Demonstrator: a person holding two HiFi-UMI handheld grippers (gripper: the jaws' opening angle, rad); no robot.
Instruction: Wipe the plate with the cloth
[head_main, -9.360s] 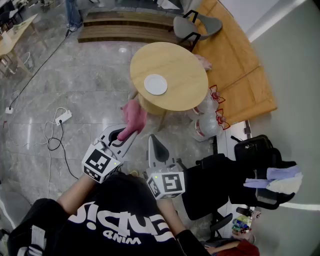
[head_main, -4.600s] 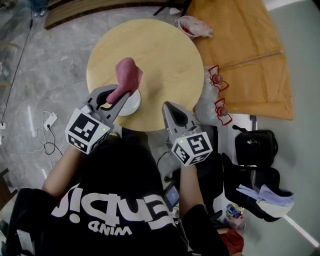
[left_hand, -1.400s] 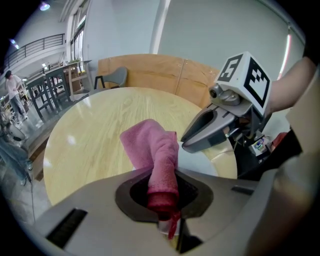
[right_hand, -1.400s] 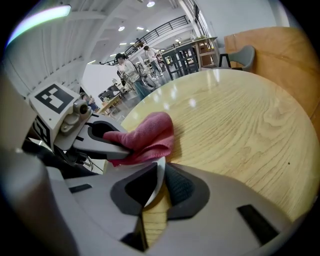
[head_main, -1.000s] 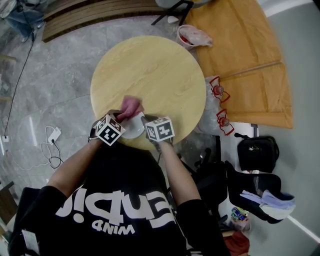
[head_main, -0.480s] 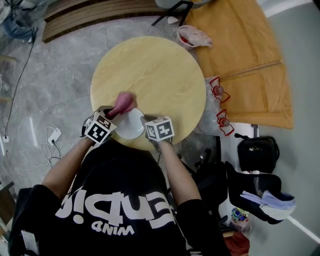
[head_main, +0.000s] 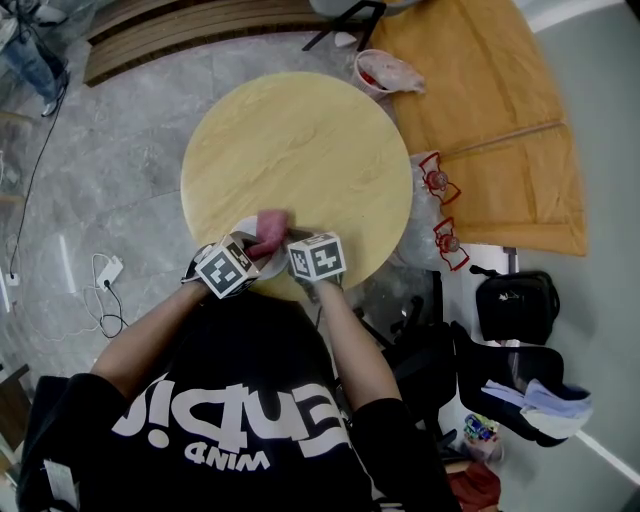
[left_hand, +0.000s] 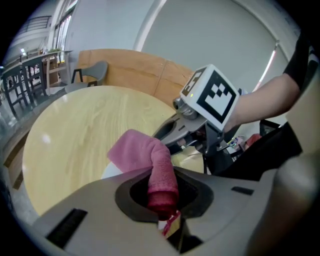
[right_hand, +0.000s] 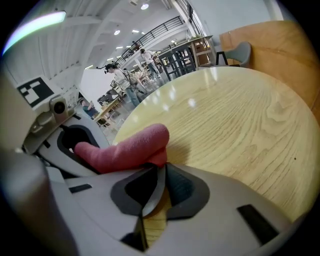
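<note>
Looking down, the plate (head_main: 244, 230) is at the table's (head_main: 300, 140) near edge under the soft cloth (head_main: 268, 230). Left gripper view: my left claw (left_hand: 162, 202) pinches its limp bunched end. Right gripper view: my right claw (right_hand: 159, 192) clamps the stiff, breakable plate's rim.

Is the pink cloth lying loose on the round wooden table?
No, the left gripper clamps the pink cloth over the white plate.

The black shirt (head_main: 230, 430) bears white upside-down lettering. Its small line seems to read "WIND". The large letters are unclear.
</note>
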